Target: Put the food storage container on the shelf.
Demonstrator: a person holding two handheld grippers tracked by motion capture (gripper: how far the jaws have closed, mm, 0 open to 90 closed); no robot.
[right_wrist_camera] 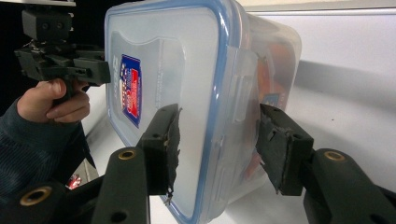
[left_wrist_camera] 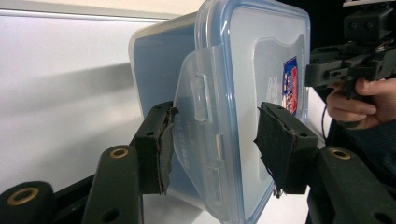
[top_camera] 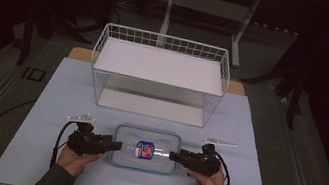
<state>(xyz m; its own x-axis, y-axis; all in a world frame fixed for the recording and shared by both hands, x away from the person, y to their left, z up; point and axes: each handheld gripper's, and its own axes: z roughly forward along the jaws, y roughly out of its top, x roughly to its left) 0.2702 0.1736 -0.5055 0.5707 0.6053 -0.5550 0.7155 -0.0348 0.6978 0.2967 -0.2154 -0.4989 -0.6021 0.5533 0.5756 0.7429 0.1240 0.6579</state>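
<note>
Clear plastic container (top_camera: 145, 148) with blue-rimmed lid, flat on the worktop (top_camera: 59, 100) before the wire basket (top_camera: 159, 74), long axis left to right; left gripper (top_camera: 114, 145) parted astride its left end clip; right gripper (top_camera: 173, 156) parted astride its right end, neither visibly clamping

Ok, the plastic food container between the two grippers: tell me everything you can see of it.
The food container is a clear, rectangular plastic box with rounded corners. Its lid has a blue seal rim, hinged snap flaps on the short ends, and a red, white and blue label on top. It lies flat, lid up and closed, on the pale table in front of the white wire rack. The left gripper and right gripper straddle its two ends, jaws open around the flaps. Something orange shows faintly inside.
</note>
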